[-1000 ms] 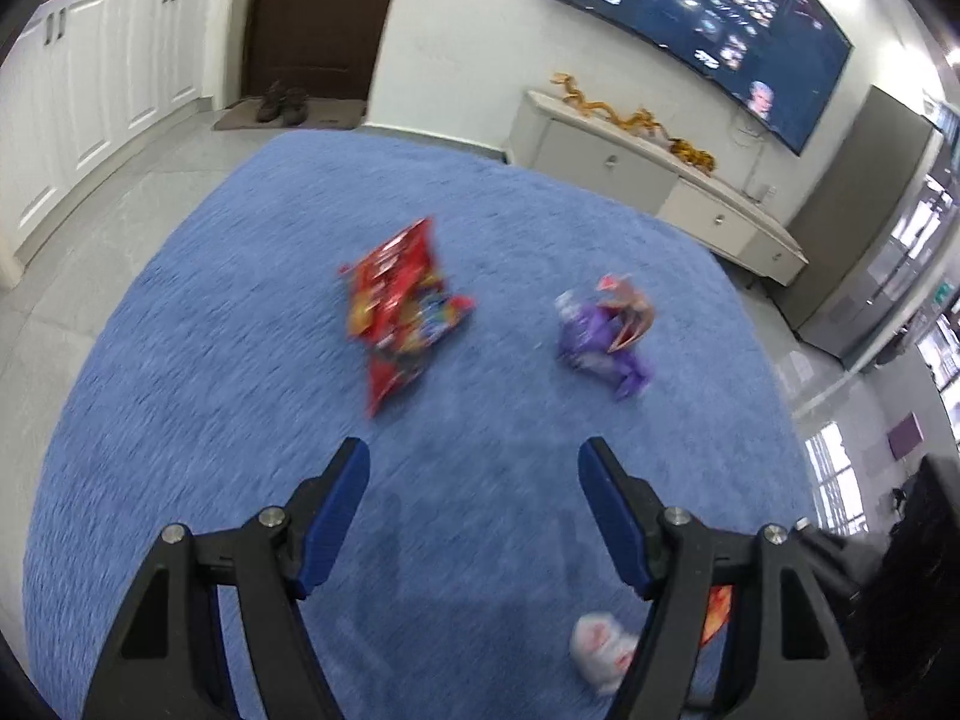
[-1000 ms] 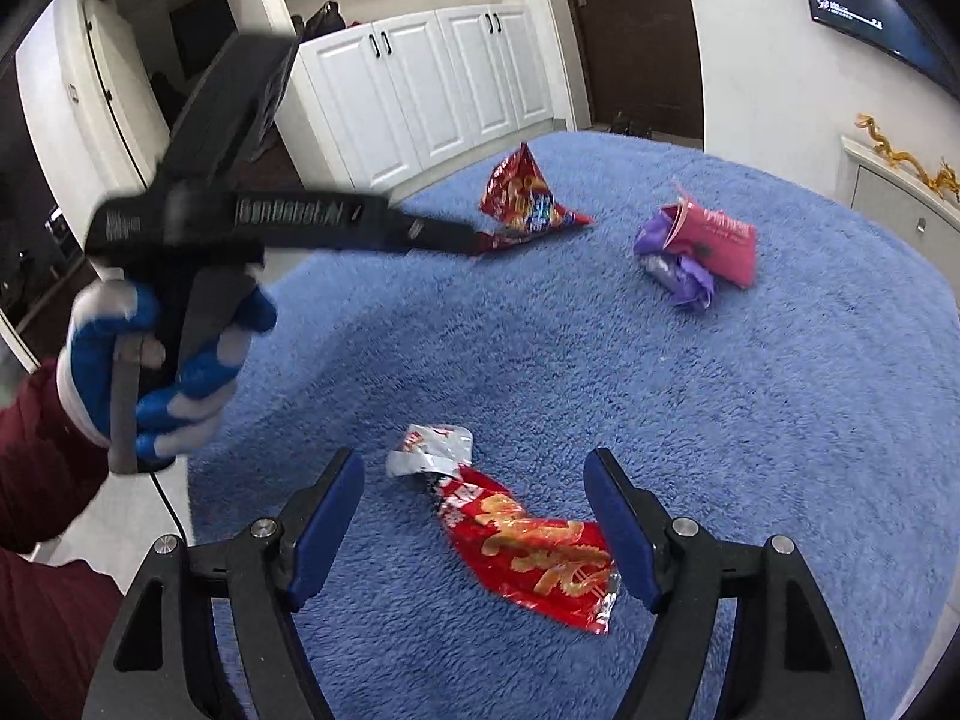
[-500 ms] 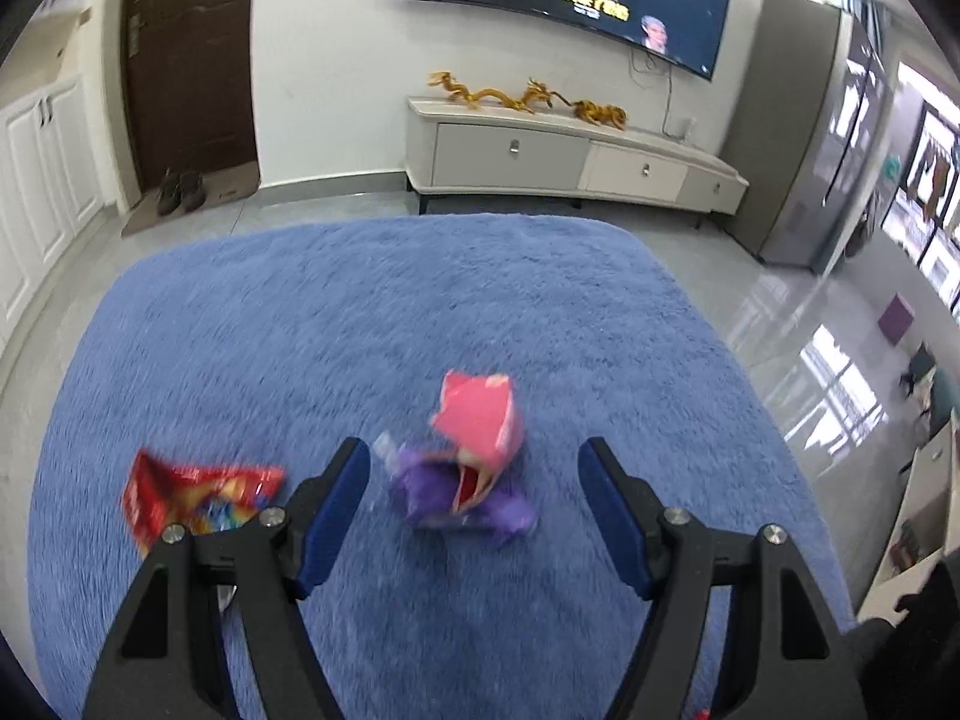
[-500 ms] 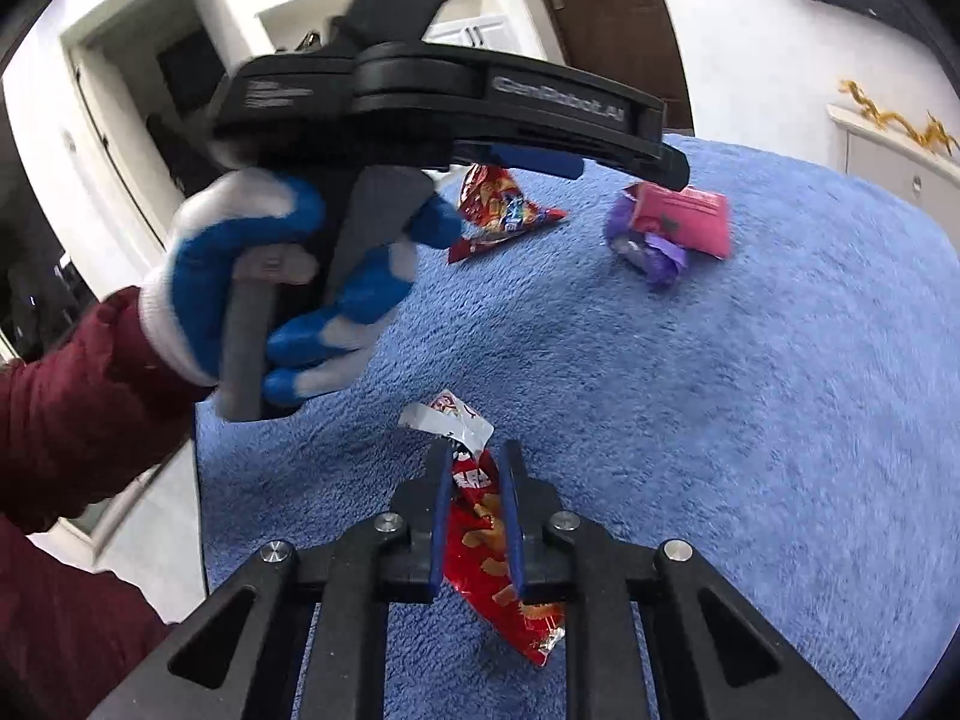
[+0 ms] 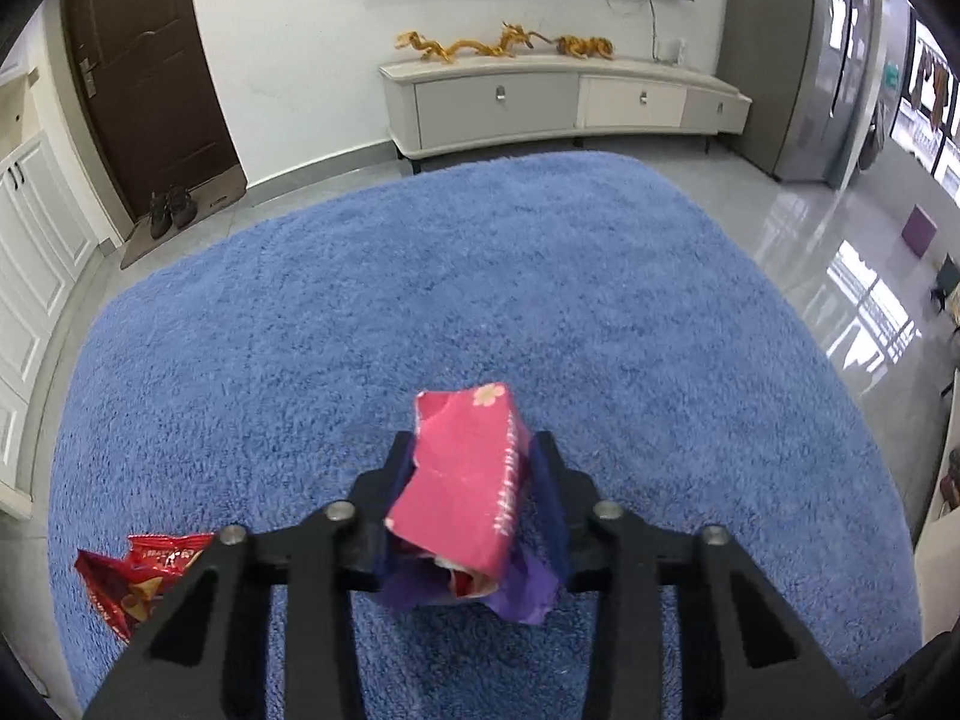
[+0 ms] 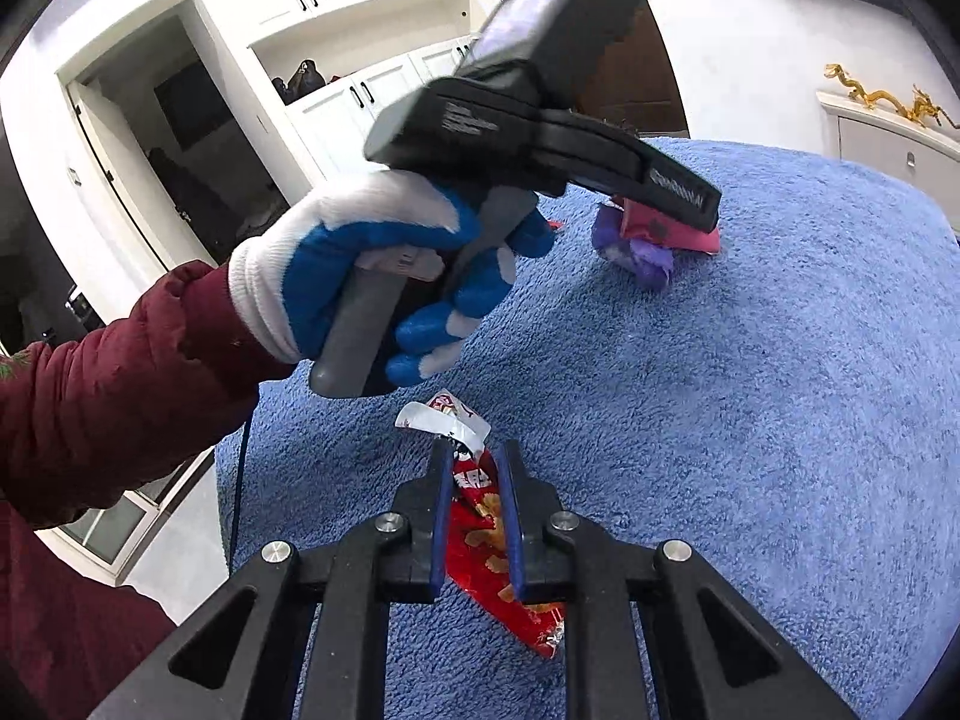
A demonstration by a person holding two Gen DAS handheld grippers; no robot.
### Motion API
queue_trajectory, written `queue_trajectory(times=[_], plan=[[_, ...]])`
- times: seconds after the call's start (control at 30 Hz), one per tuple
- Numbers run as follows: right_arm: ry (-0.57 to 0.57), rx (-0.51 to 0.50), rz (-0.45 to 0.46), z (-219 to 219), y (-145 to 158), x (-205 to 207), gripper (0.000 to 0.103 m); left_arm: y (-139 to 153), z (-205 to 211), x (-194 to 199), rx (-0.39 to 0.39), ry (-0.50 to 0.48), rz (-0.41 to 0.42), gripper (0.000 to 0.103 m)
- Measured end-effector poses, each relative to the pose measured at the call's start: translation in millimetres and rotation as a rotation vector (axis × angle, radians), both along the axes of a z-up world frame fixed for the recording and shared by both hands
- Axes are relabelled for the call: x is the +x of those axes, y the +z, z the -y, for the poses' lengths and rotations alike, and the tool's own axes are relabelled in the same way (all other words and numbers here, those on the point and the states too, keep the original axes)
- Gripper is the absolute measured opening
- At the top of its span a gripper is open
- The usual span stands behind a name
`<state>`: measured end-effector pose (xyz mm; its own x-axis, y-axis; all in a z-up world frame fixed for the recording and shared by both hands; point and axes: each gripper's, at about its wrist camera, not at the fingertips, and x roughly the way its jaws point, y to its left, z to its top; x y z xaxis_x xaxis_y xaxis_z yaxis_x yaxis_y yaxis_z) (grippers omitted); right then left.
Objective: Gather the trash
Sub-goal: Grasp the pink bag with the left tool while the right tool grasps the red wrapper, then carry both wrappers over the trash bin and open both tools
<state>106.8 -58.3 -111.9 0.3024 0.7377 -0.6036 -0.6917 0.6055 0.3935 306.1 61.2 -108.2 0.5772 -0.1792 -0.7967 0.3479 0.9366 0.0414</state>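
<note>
My left gripper [image 5: 474,450] is shut on a pink carton [image 5: 462,492] with crumpled purple wrapping [image 5: 516,594] under it, over the blue rug [image 5: 480,300]. In the right wrist view the same gripper [image 6: 684,204] held by a gloved hand [image 6: 372,276] sits on the pink and purple trash [image 6: 636,246]. My right gripper [image 6: 471,456] is shut on a red snack bag [image 6: 498,546] with a torn silver top, lying on the rug [image 6: 750,420]. Another red snack bag [image 5: 138,576] lies at the lower left in the left wrist view.
A cream TV cabinet [image 5: 558,102] with gold dragon figures stands against the far wall beyond the rug. A brown door [image 5: 144,72] with shoes by it and white cupboards [image 5: 30,252] are at the left. Glossy tile floor [image 5: 840,228] surrounds the rug.
My left gripper moved to the pink and purple trash and closed on it. My right gripper closed on the red snack bag and stays shut on it.
</note>
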Motion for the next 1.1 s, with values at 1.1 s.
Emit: queue_trajectory(times=[1.1], plan=[[-0.301,0.082,0.144,98.1,81.8,-96.4,0.008,114.2,-32.8,-145.6,-0.274,-0.012,0.142,0.029]])
